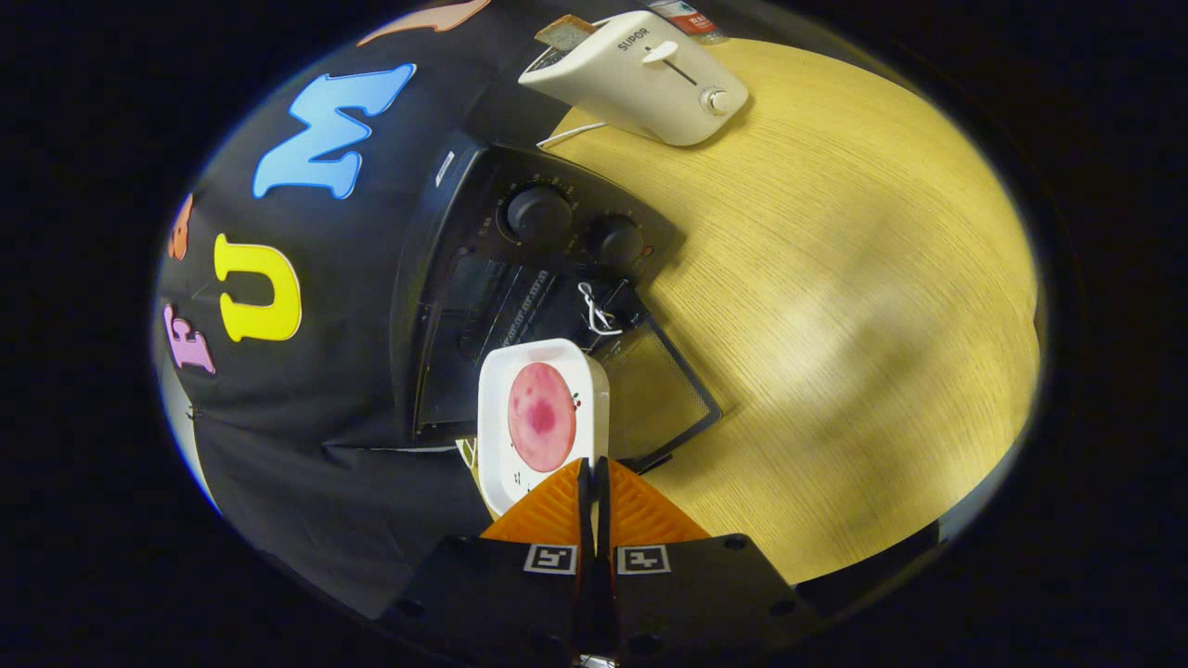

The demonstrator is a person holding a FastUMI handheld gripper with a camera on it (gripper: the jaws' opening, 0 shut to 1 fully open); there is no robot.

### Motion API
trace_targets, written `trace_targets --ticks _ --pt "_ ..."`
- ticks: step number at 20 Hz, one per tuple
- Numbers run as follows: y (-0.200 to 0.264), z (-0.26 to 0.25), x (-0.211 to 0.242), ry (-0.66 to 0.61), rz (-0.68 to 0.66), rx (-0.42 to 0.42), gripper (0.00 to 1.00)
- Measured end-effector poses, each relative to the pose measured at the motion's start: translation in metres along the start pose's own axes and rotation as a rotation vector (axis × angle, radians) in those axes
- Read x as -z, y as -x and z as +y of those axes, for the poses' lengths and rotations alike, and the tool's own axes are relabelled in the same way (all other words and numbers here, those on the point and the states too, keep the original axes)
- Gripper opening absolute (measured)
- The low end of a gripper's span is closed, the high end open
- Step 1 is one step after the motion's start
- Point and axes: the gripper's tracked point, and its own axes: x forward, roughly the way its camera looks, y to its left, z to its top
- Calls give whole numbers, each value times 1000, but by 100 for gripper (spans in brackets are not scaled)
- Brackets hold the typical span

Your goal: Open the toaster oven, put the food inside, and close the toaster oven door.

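The gripper has its fingers pressed nearly together on the near rim of a white rectangular plate, only a thin slit left between them. The plate's long axis runs straight ahead from the fingers toward the toaster oven, and it carries one round pink slice of meat lying flat at its middle. The plate hangs over the oven's let-down glass door, its far end at the mouth of the dark cavity. Two knobs sit on the oven's control panel beyond. Farther off, at the far edge of the wooden desk, stands a white toaster with a slice of bread in its slot.
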Motion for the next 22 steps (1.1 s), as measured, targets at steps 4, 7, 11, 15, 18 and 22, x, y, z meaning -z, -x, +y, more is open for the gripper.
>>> trace_targets --ticks 4,7,11,15,18,22 --pt "-31 12 -4 -55 -26 -13 2" --pt "-51 14 -14 -62 -104 9 2" --pt "-68 24 -30 -122 -188 9 2" --pt "-88 40 -43 -191 -245 -3 2" --pt "-102 51 -44 -213 -260 -4 2" --pt "-115 63 -44 -200 -289 2 2"
